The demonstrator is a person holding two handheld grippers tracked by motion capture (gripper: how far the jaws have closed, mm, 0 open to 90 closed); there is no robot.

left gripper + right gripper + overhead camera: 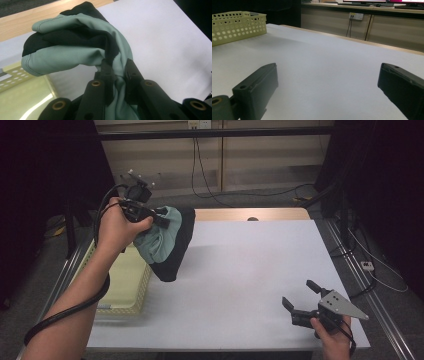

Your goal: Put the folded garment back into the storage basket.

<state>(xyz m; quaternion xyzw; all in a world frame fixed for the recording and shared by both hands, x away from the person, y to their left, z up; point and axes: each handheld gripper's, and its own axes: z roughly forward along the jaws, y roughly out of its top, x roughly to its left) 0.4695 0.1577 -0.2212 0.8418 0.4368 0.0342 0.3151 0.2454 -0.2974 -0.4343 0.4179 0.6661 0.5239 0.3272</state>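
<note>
- The left gripper [117,68] is pinching a soft garment of mint-green and black stretch fabric [75,47], its two black jaws pressing together on a gathered fold.
- The garment is hanging in the air from that gripper, drooping below it in the high view [167,242], over the table's left side.
- The fabric is looking light, limp and somewhat slick; it is likely to sag and slide, so a bunched fold or a stitched hem is the safer place to hold.
- Just below and left of that gripper, a pale yellow perforated plastic basket [125,280] is sitting at the table edge.
- The right gripper [301,299] is resting well apart, jaws spread and holding nothing.
- Between both grippers, the white tabletop [240,265] is offering open room.
</note>
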